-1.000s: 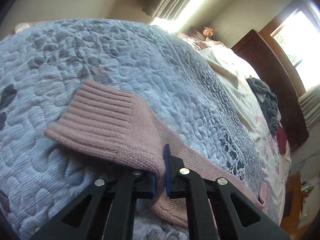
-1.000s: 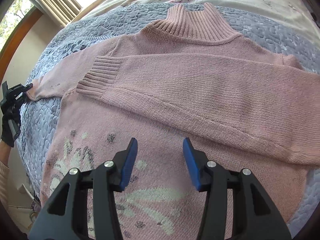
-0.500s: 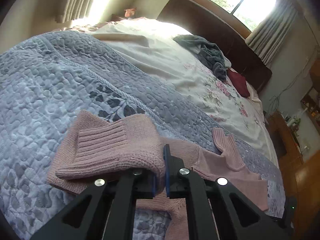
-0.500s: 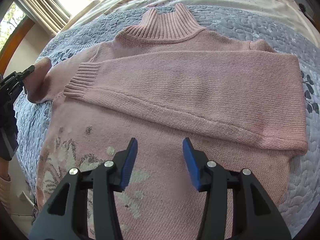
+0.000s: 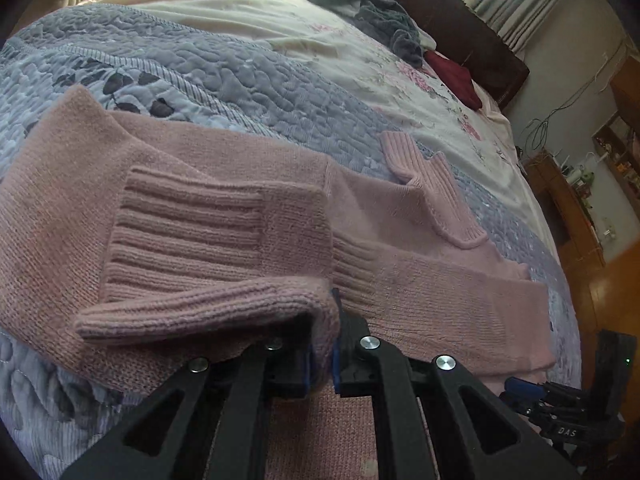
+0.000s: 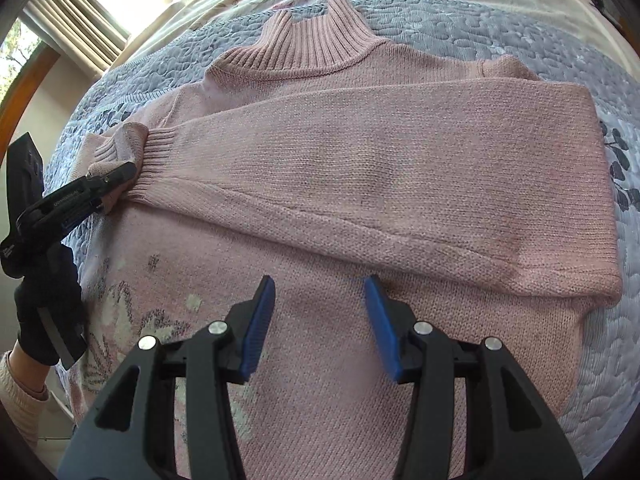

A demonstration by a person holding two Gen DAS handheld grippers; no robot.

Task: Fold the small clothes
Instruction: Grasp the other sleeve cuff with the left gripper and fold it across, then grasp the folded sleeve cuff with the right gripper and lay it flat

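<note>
Lying on: a pink knit sweater (image 6: 360, 184) is spread flat on a blue-grey quilted bedspread (image 6: 500, 36), ribbed turtleneck collar (image 6: 316, 44) toward 12 o'clock in the right wrist view.
Folded sleeve: one sleeve (image 6: 400, 200) lies across the chest, its fold at 3 o'clock and its ribbed cuff (image 6: 154, 164) at 9 o'clock.
Left gripper (image 5: 322, 354): jaws pinched tight on the ribbed cuff of the other sleeve (image 5: 224, 256), which is doubled back over the sweater's shoulder; in the right wrist view this tool sits at 9 o'clock, held by a black-gloved hand (image 6: 44, 312).
Right gripper (image 6: 318, 326): blue-padded jaws spread wide with nothing between them, over the sweater's lower front near a pale flower pattern (image 6: 132, 320) at 7 o'clock.
Contact with cloth: cannot tell for the right gripper.
Farther back: a floral sheet (image 5: 360, 60), a heap of grey clothing (image 5: 380, 20) and a dark red garment (image 5: 454, 76) toward 1 o'clock in the left wrist view.
</note>
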